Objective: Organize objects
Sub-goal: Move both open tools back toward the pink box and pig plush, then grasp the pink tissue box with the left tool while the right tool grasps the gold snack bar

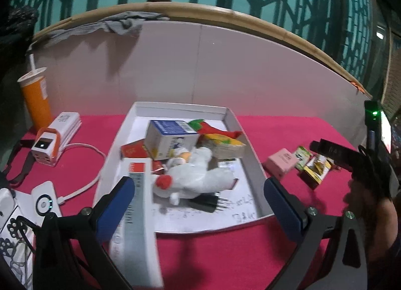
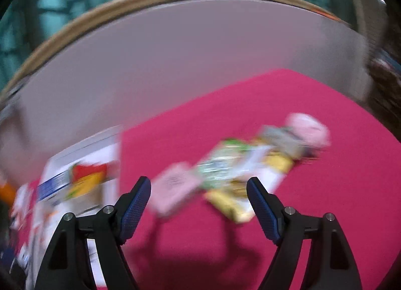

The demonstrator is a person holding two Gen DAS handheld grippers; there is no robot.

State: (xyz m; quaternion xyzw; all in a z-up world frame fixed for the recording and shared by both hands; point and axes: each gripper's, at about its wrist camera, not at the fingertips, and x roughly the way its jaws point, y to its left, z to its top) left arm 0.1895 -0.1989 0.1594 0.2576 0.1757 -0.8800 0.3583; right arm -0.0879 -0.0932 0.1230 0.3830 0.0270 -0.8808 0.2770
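A white tray (image 1: 250, 149) on the pink cloth holds a blue-and-white carton (image 1: 170, 139), a white plush toy (image 1: 195, 177), a yellow packet (image 1: 225, 147), a red box and a black plug. A long white box (image 1: 136, 214) leans over the tray's front left rim beside my left gripper's left finger. My left gripper (image 1: 200, 204) is open above the tray's front. A pink box (image 1: 280, 162) (image 2: 175, 189) and green-yellow packets (image 1: 313, 167) (image 2: 238, 177) lie right of the tray. My right gripper (image 2: 199, 204) is open just above them; this view is blurred.
An orange cup with straw (image 1: 35, 96) stands at the back left. A white-orange charger (image 1: 52, 142) with cable and a white device (image 1: 45, 202) lie left of the tray. A white board (image 1: 200, 64) backs the table. The other gripper (image 1: 351, 159) shows at right.
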